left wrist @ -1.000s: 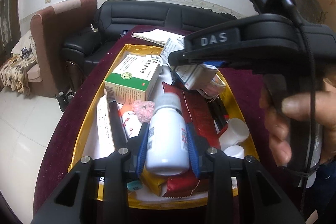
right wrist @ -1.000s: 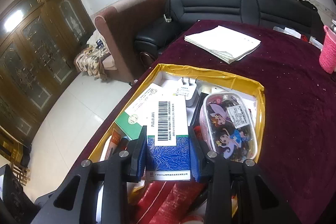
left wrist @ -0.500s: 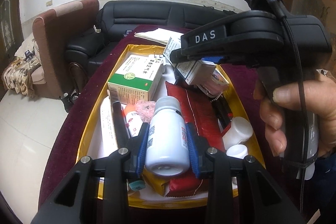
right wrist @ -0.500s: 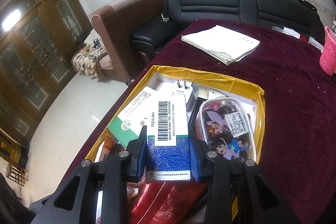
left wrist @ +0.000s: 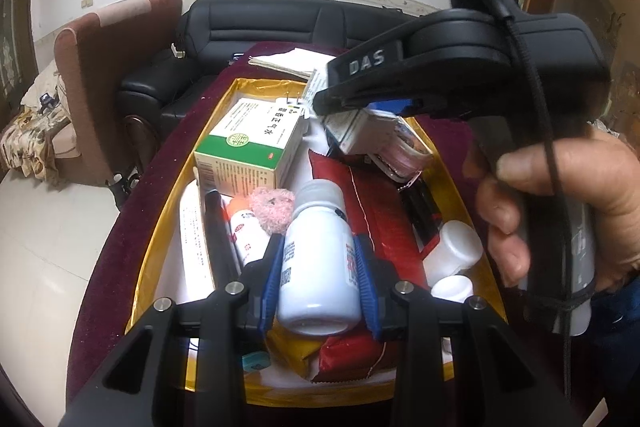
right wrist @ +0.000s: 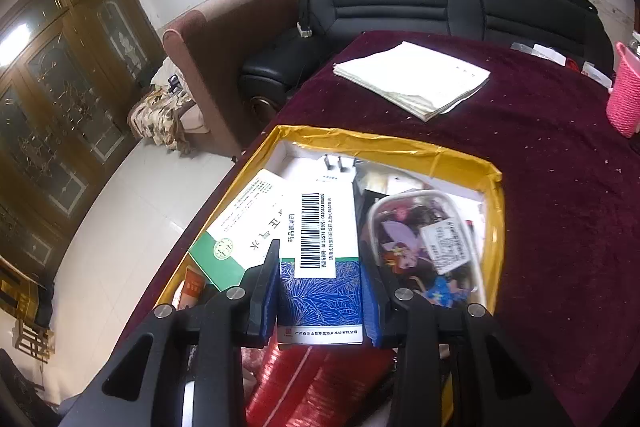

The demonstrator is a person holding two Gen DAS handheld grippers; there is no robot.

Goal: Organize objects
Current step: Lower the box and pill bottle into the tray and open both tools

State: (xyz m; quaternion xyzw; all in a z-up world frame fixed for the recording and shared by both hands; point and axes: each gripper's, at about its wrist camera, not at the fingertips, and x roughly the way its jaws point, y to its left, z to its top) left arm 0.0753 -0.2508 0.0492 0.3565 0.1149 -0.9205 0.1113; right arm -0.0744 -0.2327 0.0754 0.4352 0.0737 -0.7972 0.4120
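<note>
Only clear brand is "DAS" in pale letters on the side of the right gripper (left wrist: 320, 103). The green box (left wrist: 250, 147) has big Chinese characters on top. The blue box (right wrist: 320, 259) carries a barcode label with tiny digits I can't make out.

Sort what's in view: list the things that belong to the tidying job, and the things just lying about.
Part of the job:
- white plastic pill bottle, clamped in the left gripper
- blue-and-white barcoded carton, clamped in the right gripper
- gold-rimmed box
- green-and-white medicine carton

Lying about:
- stack of white papers
- pink knitted holder
- black leather sofa
</note>
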